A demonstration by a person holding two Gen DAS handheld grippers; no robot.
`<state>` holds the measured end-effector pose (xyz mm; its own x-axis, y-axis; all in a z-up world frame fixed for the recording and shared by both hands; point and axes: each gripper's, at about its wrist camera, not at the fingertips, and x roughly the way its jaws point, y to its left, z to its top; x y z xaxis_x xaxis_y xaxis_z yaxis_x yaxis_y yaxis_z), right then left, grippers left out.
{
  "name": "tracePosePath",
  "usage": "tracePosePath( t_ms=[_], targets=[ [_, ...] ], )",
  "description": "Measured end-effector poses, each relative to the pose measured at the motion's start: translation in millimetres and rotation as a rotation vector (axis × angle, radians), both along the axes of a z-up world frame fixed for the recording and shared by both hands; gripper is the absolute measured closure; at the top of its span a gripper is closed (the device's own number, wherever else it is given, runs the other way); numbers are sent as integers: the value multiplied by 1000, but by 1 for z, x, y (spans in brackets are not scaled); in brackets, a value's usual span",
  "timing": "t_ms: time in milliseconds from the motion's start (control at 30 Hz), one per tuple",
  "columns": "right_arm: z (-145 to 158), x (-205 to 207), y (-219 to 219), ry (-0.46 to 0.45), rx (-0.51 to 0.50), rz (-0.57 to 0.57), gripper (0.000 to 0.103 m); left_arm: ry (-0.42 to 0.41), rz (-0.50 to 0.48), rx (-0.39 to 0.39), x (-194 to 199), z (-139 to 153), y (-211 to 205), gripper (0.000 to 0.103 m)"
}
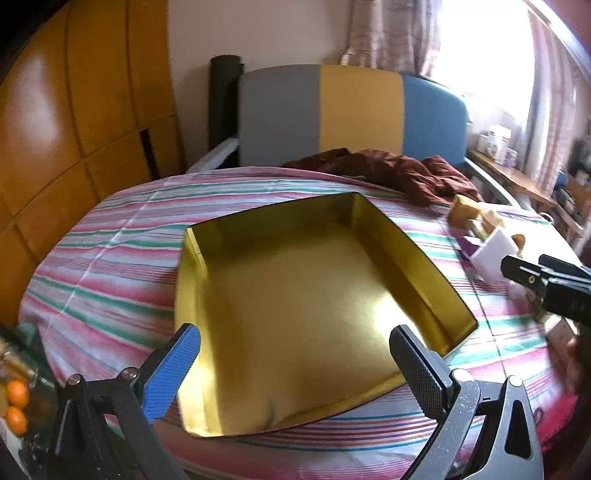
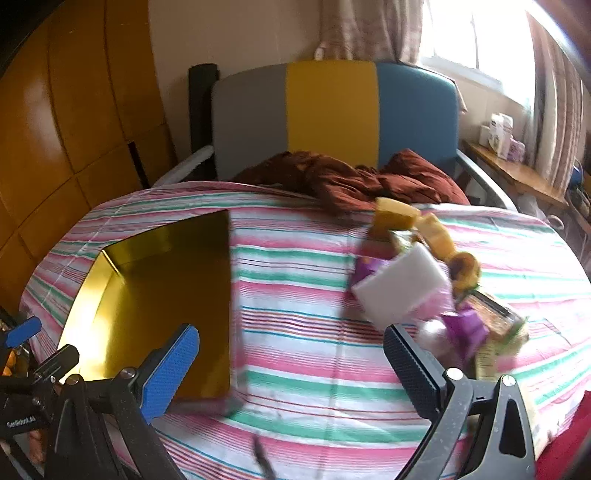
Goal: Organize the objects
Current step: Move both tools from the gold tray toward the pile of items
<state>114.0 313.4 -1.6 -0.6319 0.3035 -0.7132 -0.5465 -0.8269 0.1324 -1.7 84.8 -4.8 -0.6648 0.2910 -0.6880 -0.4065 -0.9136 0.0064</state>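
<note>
**Both grippers wide open above the striped counter, gold tin empty**

Nearest the cameras, the left gripper (image 1: pixel 295 354) has its blue-padded and black-padded fingers spread as wide as they go, with nothing between them; it hangs tilted down over the near edge of the shallow rectangular gold metal tin (image 1: pixel 436 266). The right gripper (image 2: pixel 291 358) is likewise fully spread and holds nothing, hovering over bare striped cloth just right of the tin.

That tin rests flat on the round counter covered in a pink, green and white striped cloth (image 2: pixel 306 302), its shiny inside bare. To the right of the tin, well apart from it, lies a blurred heap of small things: a white rectangular block (image 2: pixel 400 286), purple wrapped packets (image 2: pixel 465 326), yellow blocks (image 2: pixel 395 214) and a brownish round piece (image 2: pixel 463 267). What each is cannot be told for certain.

Farther back, a crumpled dark red cloth (image 2: pixel 351 181) lies at the counter's far edge, against a chair back in grey, yellow and blue panels (image 2: pixel 332 110). Behind it hang pale checked curtains (image 2: pixel 369 29) beside a bright window.
</note>
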Motion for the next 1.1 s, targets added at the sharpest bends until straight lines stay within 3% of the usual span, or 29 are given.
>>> tracePosePath(
  t_ms=[200,433,600,700,767,967,1100],
  targets=[
    [12,46,52,-81,-69,-44,1,-10,-99,4,6,-2,21,0],
    [16,110,118,-292,-66,-73,1,-36,-202,43,7,-2,41,0],
    [19,151,154,-350,-111,-134,1,-64,-261,47,11,-4,56,0],
    [11,163,165,-421,-138,-123,3,-84,-295,53,13,-5,66,0],
    [5,170,175,-462,-160,-147,9,-109,-314,60,13,-6,74,0],
    [-12,186,191,-499,-221,-210,10,-109,-388,55,21,-5,95,0],
    [-30,183,192,-608,-266,-131,17,-114,-444,29,29,-8,112,0]
  ],
)
